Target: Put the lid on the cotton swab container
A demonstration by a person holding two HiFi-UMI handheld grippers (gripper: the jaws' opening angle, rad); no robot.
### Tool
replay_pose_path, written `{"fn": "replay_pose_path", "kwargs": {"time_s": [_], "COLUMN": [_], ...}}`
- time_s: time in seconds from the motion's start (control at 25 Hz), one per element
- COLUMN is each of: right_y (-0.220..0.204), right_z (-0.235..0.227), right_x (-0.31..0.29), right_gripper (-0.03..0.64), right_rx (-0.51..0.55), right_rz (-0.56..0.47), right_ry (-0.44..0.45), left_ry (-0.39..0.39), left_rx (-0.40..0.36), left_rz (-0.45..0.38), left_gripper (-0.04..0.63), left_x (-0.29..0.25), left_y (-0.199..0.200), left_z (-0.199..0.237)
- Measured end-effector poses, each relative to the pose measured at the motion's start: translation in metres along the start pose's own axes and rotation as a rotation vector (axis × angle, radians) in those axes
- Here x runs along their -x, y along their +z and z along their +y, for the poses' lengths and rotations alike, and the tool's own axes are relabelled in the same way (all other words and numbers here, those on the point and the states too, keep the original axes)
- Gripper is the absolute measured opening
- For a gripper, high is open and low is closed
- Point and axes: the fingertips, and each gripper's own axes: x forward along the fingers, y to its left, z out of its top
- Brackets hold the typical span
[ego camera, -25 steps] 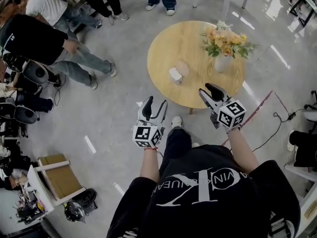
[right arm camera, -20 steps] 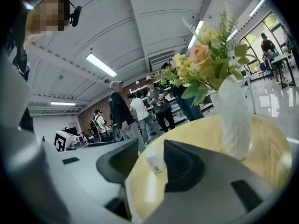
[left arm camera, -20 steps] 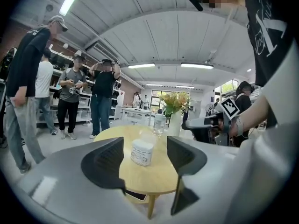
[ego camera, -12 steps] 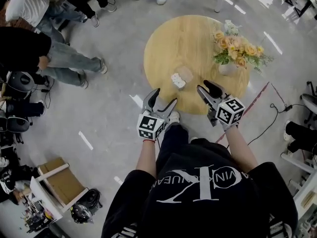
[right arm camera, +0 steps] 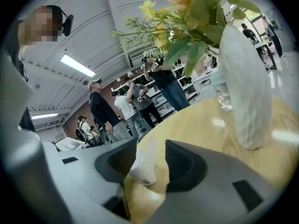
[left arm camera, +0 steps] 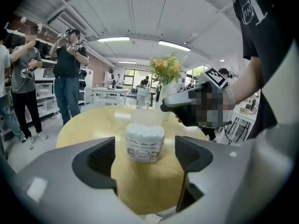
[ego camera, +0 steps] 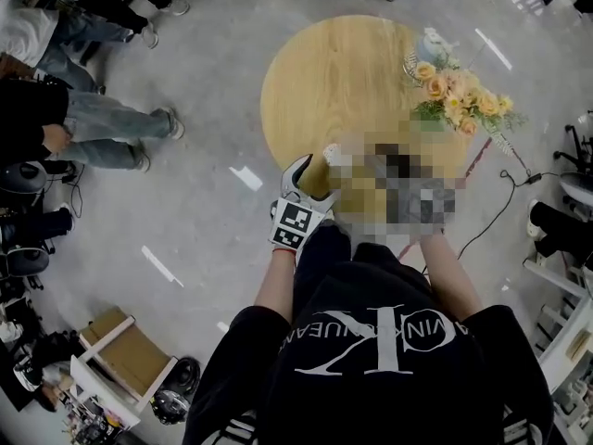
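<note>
- The round wooden bench fills the upper middle of the head view.
- A vase of orange flowers stands at its right edge.
- The left gripper sits at the bench's lower rim. Its jaws are released and opening, and the cotton swab container is framed between them, untouched.
- The right gripper also has its jaws opening, with the container showing in the gap and no pad pressing on it.
- The container stands upright on the bench, at the centre of the left gripper view, with swab heads showing at its top.
</note>
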Motion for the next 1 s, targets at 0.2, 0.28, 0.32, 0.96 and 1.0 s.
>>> {"fn": "replay_pose_path", "kwargs": {"time_s": [0.2,0.28,0.32,0.96,1.0], "right_y": [-0.001,-0.001,-0.002,0.003,0.004], "right_z": [-0.006,-0.006,-0.006,0.007,0.008], "right_x": [-0.014,-0.020,-0.023,-0.030,-0.031], "right_gripper": [0.164,0.166,0.166,0.164,0.164], "right_rx": [-0.061,-0.086,-0.098,-0.204,-0.203], "right_rz": [-0.009,-0.016,-0.016,0.015,0.016], "right_ry": [-0.019,-0.020,-0.019,0.130,0.134], "left_ry": [-0.058,-0.075,-0.078,-0.025,-0.023], "left_rx": [-0.023,-0.038,-0.045,-0.045,-0.043], "left_rz": [0.029,0.053,0.061,0.092,0.093], "left_gripper": [0.387,0.387,0.387,0.328,0.328], "left_x": [-0.017,-0.023,-0.025,-0.032,-0.032], "left_y": [-0.008,-0.015,-0.016,-0.019,-0.019], "left_z": [0.002,0.001,0.001,0.000,0.002]}}
